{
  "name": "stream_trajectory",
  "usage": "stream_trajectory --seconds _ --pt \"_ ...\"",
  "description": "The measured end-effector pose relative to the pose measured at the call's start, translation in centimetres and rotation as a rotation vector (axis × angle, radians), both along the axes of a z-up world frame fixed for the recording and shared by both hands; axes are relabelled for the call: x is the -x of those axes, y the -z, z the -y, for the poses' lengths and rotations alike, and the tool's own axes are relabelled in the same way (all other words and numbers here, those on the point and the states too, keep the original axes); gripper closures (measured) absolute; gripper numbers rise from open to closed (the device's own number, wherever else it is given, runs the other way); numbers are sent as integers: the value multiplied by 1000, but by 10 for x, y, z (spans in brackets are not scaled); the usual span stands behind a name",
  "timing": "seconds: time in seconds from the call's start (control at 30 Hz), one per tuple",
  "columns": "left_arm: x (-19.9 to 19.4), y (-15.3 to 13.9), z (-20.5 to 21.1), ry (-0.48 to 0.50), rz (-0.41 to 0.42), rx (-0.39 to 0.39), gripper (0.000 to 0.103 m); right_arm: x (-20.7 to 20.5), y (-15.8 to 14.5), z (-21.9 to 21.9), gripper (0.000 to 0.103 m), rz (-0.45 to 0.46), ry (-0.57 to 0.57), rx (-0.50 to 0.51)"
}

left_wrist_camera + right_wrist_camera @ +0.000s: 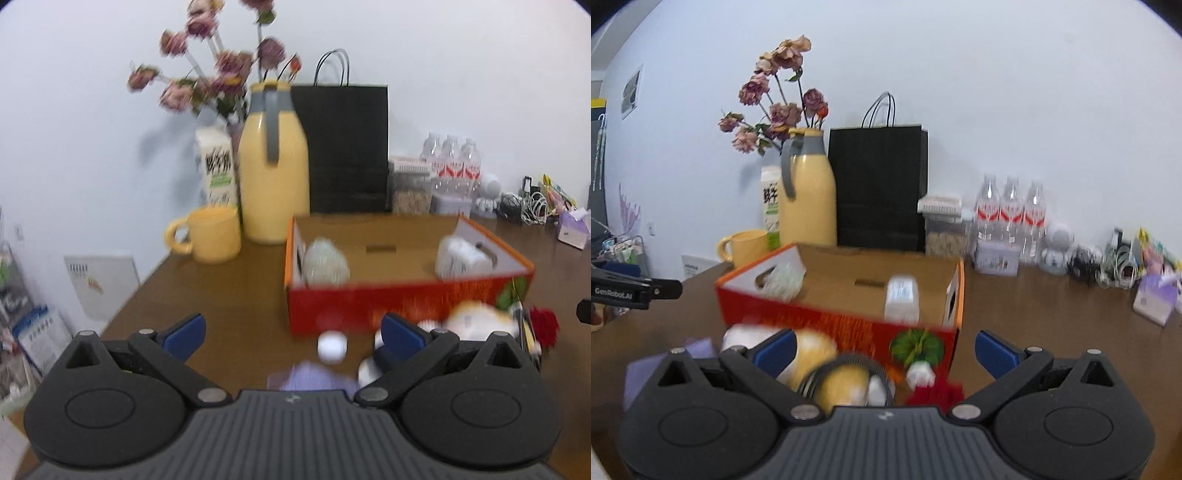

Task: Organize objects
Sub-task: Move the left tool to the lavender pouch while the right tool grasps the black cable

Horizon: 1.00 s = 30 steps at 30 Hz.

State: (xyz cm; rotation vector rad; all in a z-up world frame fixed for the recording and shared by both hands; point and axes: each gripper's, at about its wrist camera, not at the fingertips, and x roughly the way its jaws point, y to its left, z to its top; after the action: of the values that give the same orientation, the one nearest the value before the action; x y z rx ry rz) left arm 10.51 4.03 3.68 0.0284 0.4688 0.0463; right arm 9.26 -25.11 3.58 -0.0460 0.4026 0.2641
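Observation:
An open red cardboard box (369,302) stands on the brown table; it also shows in the right wrist view (827,321). Inside lie a pale round object (325,262) and a white container (461,256). My left gripper (295,332) is open and empty, held above a small white jar (332,347) and a purple pack (314,376) in front of the box. My right gripper (886,350) is open and empty above a yellow and white plush toy (831,373), a red flower (934,395) and a small white item (919,373).
A yellow flask (273,177), yellow mug (210,236), milk carton (218,166), dried flowers (207,74) and black paper bag (347,147) stand behind the box. Water bottles (1012,218), a cereal container (945,229), cables (1115,262) and tissue packs (1156,299) line the back right.

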Motion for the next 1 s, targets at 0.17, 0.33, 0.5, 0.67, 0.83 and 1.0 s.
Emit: stream_trajectory --seconds 0.17,0.33,0.5,0.67,0.83,1.0 --pt "34 28 -18 -42 -69 64 0 28 30 4 0 -64 15 -42" --pt "53 45 -33 -78 -105 153 0 37 49 5 0 -111 12 -89" --pt "54 41 -29 -58 -91 132 0 24 50 -3 0 -115 -11 -56" --pt "50 41 -28 -60 -97 126 0 -2 45 -18 0 -118 -104 33" --pt "56 39 -35 -79 -91 125 0 -41 44 -27 0 -157 -228 137" --pt "59 37 -47 -116 -89 130 0 -65 46 -27 0 -172 -328 143"
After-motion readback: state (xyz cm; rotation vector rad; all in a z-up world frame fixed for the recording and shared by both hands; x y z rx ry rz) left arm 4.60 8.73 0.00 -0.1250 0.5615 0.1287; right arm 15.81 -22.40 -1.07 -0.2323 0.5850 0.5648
